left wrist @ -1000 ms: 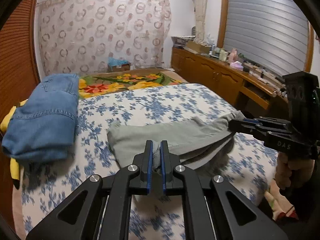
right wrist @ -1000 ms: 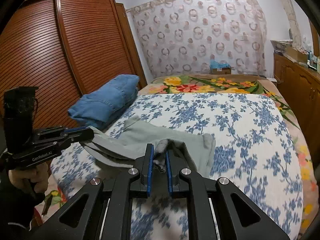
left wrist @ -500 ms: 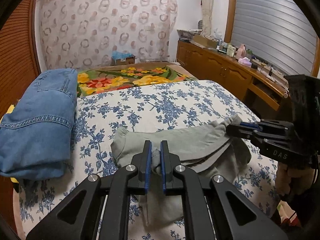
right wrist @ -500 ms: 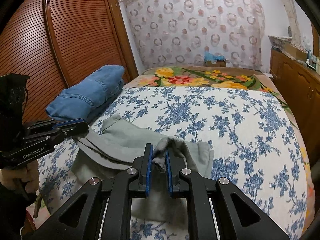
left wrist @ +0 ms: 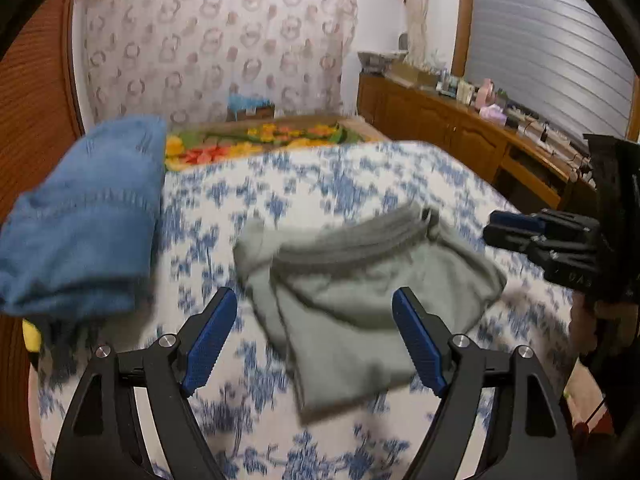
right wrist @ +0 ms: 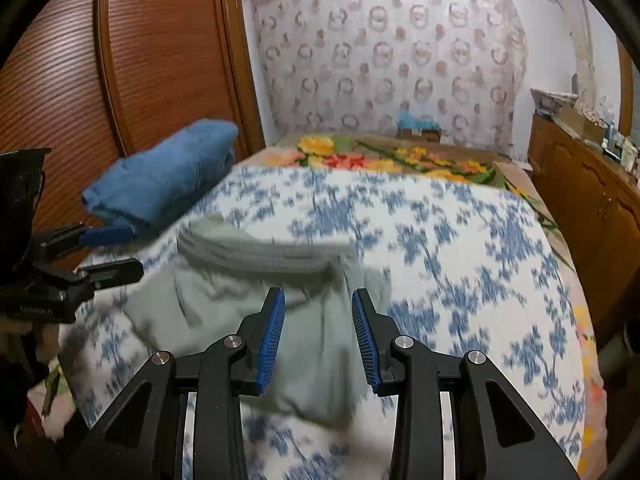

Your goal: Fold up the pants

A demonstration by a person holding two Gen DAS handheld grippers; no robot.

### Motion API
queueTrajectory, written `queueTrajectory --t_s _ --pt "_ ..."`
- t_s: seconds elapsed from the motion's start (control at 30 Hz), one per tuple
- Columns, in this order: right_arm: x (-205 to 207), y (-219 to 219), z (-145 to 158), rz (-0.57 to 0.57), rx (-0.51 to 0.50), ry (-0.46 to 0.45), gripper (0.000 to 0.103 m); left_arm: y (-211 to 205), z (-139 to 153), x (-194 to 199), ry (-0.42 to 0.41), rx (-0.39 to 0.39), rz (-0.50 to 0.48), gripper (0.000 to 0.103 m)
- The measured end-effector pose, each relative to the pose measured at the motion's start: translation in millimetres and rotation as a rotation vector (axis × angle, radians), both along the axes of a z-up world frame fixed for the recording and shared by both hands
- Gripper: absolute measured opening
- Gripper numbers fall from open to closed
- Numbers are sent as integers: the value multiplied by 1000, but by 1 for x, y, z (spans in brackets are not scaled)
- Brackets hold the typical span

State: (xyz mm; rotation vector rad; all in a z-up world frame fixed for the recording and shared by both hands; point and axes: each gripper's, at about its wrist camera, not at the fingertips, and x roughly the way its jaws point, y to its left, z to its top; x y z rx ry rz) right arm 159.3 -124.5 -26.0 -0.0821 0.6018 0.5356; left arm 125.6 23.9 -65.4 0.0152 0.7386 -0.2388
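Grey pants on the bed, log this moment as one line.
left claw: open | right claw: open | grey pants: folded, lying free on bed | jeans: folded, left of pants

Even, soft indoor light; both views smeared by motion blur across the bedspread (left wrist: 320, 184), with fisheye bending and dark corners.

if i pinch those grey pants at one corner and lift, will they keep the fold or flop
Probably flop: the grey pants lie in soft, rumpled layers, sagging into the floral bedspread. They look like thin, light cloth, so one corner would likely drag the rest loose. Both the left tool and the right tool are open.
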Motion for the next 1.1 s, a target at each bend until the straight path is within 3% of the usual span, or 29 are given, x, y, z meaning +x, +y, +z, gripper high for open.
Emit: queueTrajectory --t_s 0.37,0.4,0.47,0.53,0.63,0.8,1.0,1.1 --pt "8 -13 -24 3 -6 140 31 0 -30 -10 66 24 -10 78" --pt "9 -13 -24 7 -11 145 28 0 -31 -9 73 22 -10 78" --pt "10 -10 -24 29 -14 154 12 -1 -33 -8 76 27 -10 78" --pt "7 -11 -24 31 -24 143 6 -1 -33 -8 74 31 -11 77" --pt "7 -19 -23 -7 -16 121 5 0 -31 -10 71 17 -20 72" --pt "3 -13 -27 -2 -35 119 5 0 -32 -13 75 -9 -36 52" --pt "6 -21 -29 -4 19 147 5 -2 -36 -12 90 -12 -46 42" --pt "6 -20 -28 -20 -2 143 17 -3 -37 -10 94 -11 -43 40"
